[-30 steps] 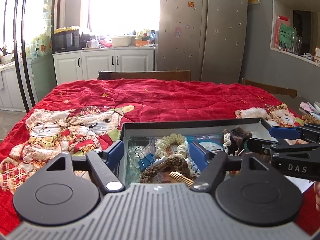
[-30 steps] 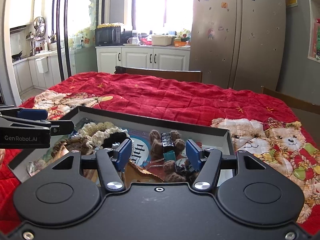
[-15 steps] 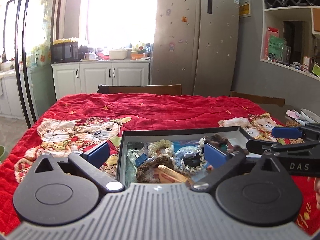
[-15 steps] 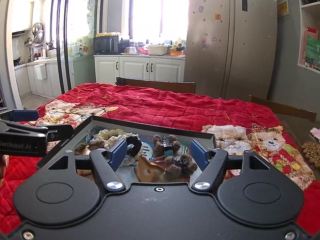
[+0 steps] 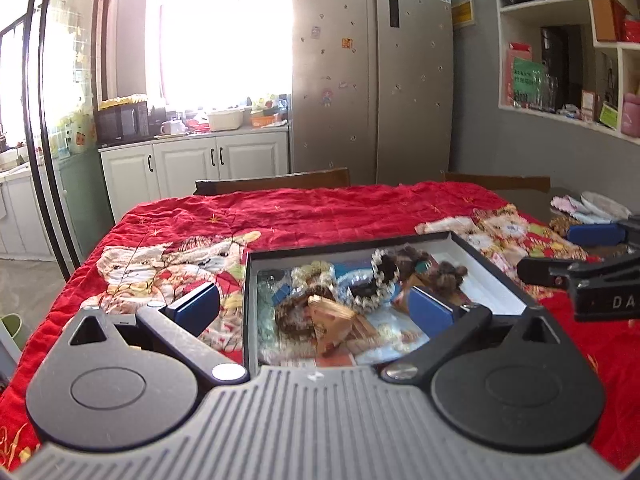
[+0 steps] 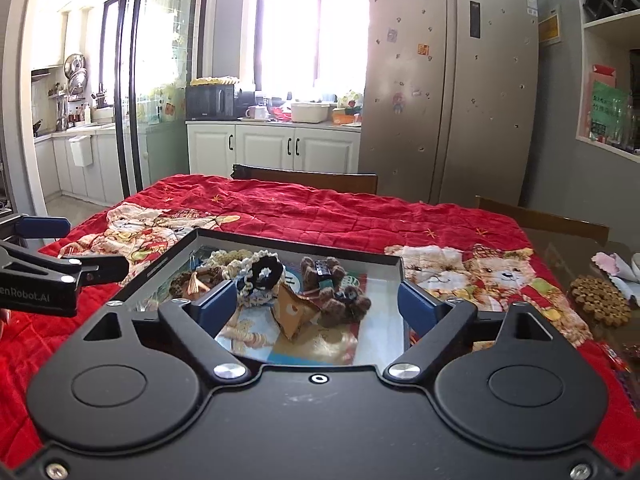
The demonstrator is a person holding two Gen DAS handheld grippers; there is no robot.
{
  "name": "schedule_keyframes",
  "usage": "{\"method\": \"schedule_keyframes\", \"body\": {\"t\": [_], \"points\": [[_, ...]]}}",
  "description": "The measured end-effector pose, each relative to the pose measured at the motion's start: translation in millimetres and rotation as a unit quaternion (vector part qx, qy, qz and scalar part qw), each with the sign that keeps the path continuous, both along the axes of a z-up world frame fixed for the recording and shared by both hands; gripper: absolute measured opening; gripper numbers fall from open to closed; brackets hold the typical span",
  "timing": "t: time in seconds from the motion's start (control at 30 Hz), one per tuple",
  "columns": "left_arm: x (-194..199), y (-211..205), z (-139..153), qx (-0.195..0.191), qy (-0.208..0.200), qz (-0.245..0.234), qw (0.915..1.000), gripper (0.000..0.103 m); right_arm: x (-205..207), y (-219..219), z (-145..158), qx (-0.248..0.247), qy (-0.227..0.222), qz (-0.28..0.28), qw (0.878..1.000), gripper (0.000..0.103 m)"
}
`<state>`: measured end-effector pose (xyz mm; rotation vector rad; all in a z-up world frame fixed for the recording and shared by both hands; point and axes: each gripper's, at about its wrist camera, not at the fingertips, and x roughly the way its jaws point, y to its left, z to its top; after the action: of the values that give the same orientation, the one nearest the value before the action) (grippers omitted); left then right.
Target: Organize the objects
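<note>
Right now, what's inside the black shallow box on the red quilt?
Black shallow box holds crocheted scrunchies, a brown plush bear, a blue binder clip and a tan folded card; the printed sheet beneath is mostly covered.

Bare red quilt (image 6: 352,216) beyond the cluttered black tray (image 6: 304,242); chair back (image 6: 308,178) at the far edge

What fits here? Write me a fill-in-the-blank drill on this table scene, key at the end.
1. The tray rests on a quilt whose main colour is ____.
2. Both the left gripper and the right gripper have their jaws ____.
3. The black scrunchie lies ____ the tray.
4. The animals printed on the quilt are ____.

Missing words: red; open; inside; bears
</note>
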<state>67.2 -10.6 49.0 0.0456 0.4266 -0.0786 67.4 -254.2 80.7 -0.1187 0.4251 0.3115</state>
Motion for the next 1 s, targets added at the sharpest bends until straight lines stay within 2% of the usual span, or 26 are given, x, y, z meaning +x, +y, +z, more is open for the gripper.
{"method": "schedule_keyframes", "body": {"t": [0.23, 0.5, 0.73, 1.0], "points": [[-24.8, -5.0, -4.9, 0.009, 0.011, 0.001, 0.9999, 0.103, -28.4, -4.4, -4.2, -0.009, 0.017, 0.007, 1.000, 0.091], [-44.8, -1.3, -9.4, 0.001, 0.024, 0.015, 0.9996, 0.103, -58.8, -6.0, -7.5, -0.020, 0.025, 0.006, 0.999, 0.097], [-55.7, -2.0, -12.9, -0.006, 0.029, 0.025, 0.9993, 0.103, -72.4, -9.2, -12.9, -0.027, 0.037, -0.007, 0.999, 0.098], [-58.6, -7.0, -24.7, -0.010, 0.054, 0.024, 0.9982, 0.103, -76.7, -12.6, -22.0, -0.015, 0.052, -0.023, 0.998, 0.098]]}}
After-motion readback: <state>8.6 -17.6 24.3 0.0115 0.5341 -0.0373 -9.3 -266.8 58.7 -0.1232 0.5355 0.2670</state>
